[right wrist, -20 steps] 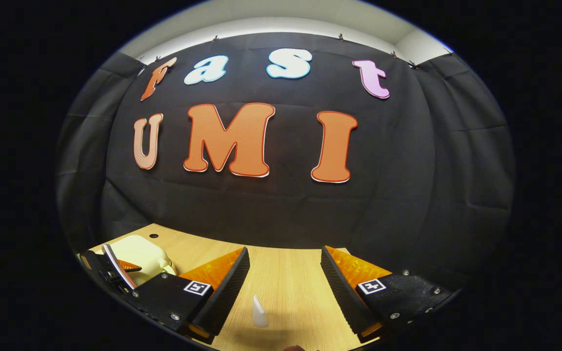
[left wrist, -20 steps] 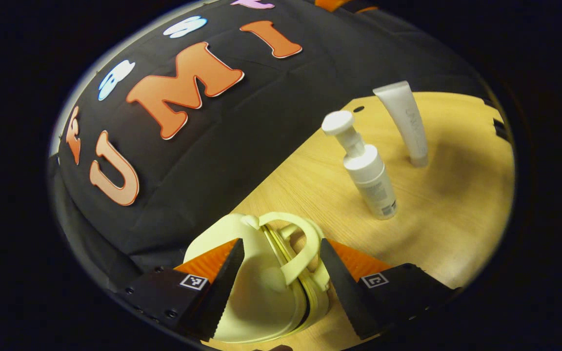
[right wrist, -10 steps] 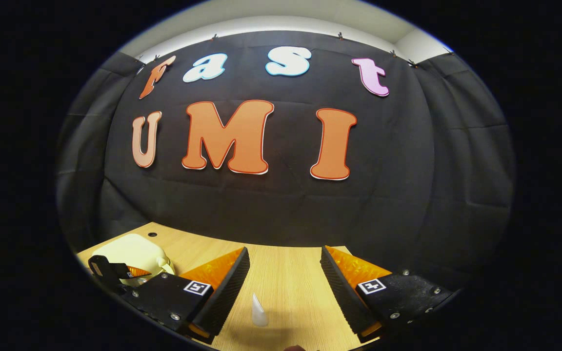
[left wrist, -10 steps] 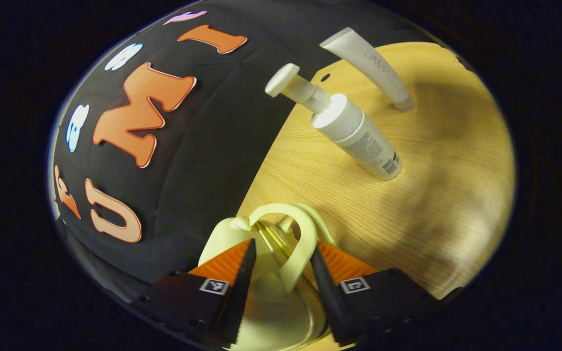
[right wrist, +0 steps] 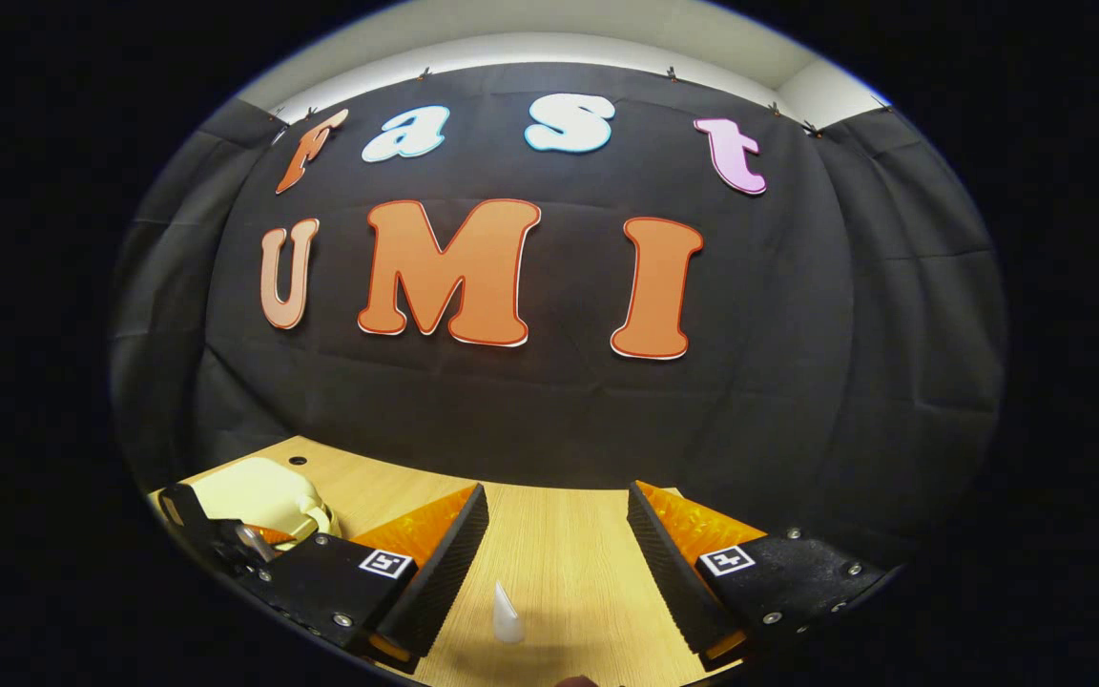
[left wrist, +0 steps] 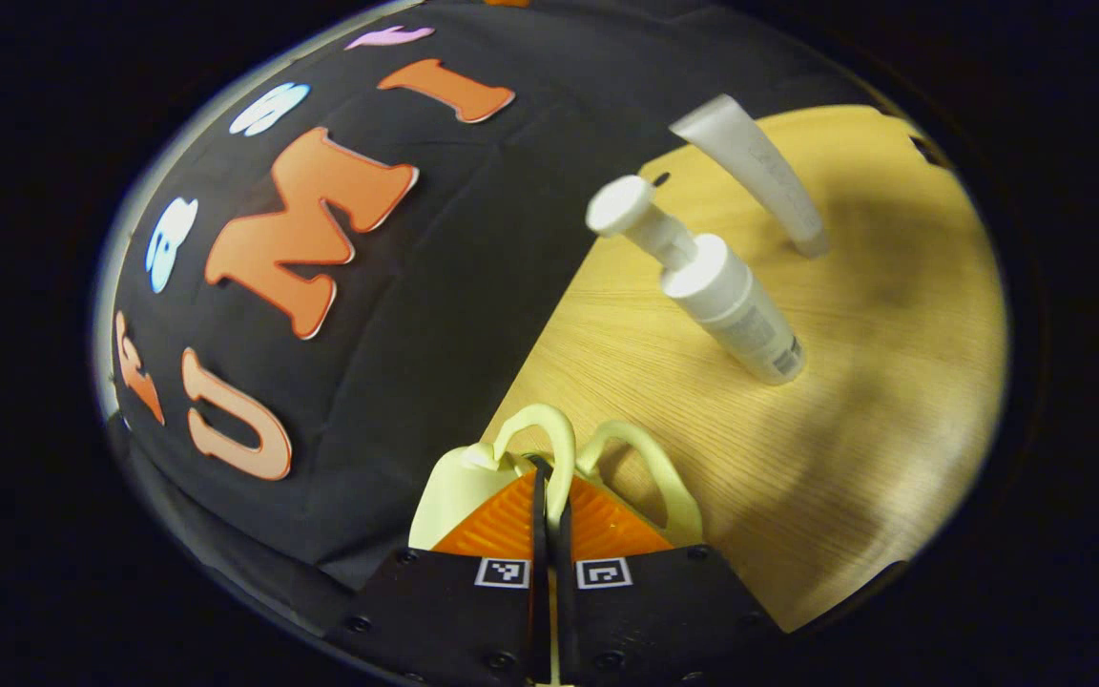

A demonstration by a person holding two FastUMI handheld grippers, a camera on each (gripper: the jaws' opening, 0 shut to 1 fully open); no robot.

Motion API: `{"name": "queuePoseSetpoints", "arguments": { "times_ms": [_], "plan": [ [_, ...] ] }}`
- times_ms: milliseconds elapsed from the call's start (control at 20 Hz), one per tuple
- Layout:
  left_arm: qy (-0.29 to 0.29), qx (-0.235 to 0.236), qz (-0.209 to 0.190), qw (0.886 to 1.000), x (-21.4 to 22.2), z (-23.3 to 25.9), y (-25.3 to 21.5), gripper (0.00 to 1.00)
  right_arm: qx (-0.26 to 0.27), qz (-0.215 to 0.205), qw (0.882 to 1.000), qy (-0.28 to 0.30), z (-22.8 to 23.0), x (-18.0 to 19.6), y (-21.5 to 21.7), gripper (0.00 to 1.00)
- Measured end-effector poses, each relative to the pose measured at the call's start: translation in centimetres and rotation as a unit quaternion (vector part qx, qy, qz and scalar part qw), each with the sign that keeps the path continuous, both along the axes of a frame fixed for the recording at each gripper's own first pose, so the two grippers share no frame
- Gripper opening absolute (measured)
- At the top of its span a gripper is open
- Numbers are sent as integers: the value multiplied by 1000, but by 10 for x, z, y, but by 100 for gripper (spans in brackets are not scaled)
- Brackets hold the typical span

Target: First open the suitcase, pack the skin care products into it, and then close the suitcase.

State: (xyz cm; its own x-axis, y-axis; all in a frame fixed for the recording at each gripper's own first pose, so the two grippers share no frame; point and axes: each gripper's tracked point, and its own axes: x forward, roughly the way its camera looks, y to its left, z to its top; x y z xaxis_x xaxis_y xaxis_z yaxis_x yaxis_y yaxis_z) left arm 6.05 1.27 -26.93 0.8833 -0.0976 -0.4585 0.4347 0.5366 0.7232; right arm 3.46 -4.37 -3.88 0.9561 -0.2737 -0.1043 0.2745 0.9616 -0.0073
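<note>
Light wooden table (left wrist: 855, 429) backed by a black cloth wall (left wrist: 473, 277), with a strip of pale wall (right wrist: 549, 43) above the cloth in the right gripper view.

In the left gripper view: left gripper (left wrist: 549, 506) low at the bottom, fingers clamped together on one of the two pale handle loops (left wrist: 549, 448) of the cream suitcase (left wrist: 459, 487), second loop (left wrist: 650, 458) free just to the right. Farther off on the table, a white pump bottle (left wrist: 731, 305) standing, and beyond it a white tube (left wrist: 759, 176) standing on its cap, the two near each other but apart.

In the right gripper view: right gripper (right wrist: 557, 544) hovering over the table, fingers spread wide with nothing between them. Tip of the tube (right wrist: 508, 613) poking up below the gap. At far left, the suitcase (right wrist: 259, 496) lying on the table with the left gripper (right wrist: 225, 544) at its near edge.

Against half a second ago: left fingers then apart around the handle, now pinched on it; right gripper unchanged.
</note>
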Motion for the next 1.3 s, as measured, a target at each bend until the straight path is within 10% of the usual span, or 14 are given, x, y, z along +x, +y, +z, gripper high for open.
{"name": "queuePoseSetpoints", "arguments": {
  "times_ms": [600,1300],
  "plan": [
    [-79,-180,157,968,21,97,78,3,-11,44,999,0,12,30,51,94],
    [-111,-268,344,893,19,98,165,4,-11,76,997,0,18,75,138,94]
  ]
}}
